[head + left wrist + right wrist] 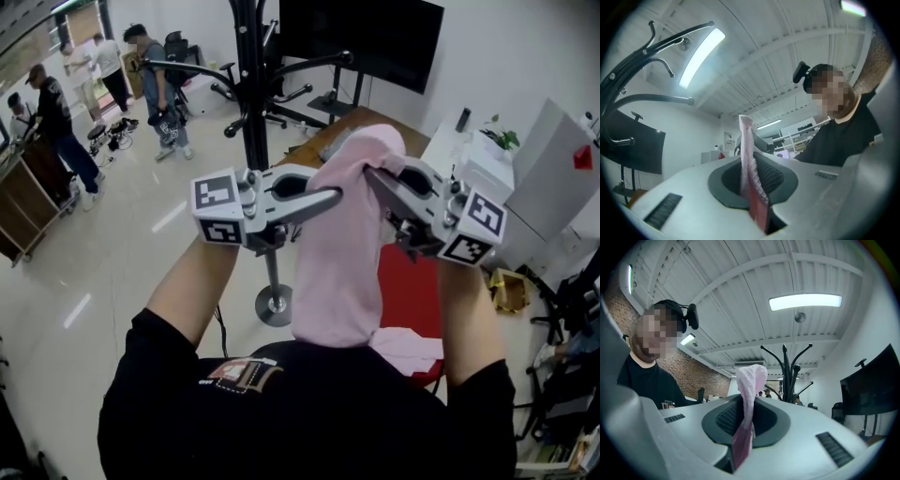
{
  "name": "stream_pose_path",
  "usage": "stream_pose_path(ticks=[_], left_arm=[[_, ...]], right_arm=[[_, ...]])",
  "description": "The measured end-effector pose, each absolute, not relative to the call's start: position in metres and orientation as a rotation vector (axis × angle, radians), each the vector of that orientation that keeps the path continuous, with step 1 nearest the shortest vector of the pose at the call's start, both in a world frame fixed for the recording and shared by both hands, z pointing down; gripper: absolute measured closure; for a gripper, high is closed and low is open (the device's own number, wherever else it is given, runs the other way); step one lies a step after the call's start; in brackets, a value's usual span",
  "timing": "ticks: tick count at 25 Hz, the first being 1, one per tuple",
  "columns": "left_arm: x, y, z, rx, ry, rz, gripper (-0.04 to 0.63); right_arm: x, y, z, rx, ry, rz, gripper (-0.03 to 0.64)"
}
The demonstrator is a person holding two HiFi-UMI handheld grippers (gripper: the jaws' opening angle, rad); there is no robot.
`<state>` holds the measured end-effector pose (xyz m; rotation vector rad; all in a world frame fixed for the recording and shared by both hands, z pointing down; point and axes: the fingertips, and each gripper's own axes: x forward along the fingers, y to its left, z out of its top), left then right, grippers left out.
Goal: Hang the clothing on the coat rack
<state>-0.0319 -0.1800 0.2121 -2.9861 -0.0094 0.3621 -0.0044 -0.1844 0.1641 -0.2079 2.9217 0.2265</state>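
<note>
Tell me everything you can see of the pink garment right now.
The pink garment is soft, light cloth, hanging limp in a long fold before the person's chest. The left gripper and right gripper each pinch its upper edge, jaws shut on it. It is held near the coat rack, not hung on it.

coat rack (250, 84): top cut off | pink garment (339, 253): lower end hidden

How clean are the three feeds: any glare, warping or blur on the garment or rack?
Head view: evenly lit and sharp, edges bowed; pink garment and coat rack read clearly. Left gripper view: heavy fisheye, light strip blows out upper left, rack arms silhouetted, garment edge close and soft. Right gripper view: same warping, ceiling lamp glares, rack small but crisp.
</note>
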Motion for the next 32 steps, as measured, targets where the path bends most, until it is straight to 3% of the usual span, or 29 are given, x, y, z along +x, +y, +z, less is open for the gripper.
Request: stream_pose_path(ticks=[7,15,32], left_arm=[[-0.070,-0.197,0.190,-2.969,0.035,0.477,0.571],[-0.087,-0.265,0.107,-2.923,0.343,0.444,0.571],[-0.082,-0.304,0.113,-2.987,0.501,0.446,0.572]], right_arm=[[-0.040,-0.203,0.147,-0.169,2.899,0.239,0.591],[-0.056,-0.266,0.062,-0.418,2.727,0.221,0.591],[-0.043,-0.310,0.078,-0.617,2.693,0.084,0.588]])
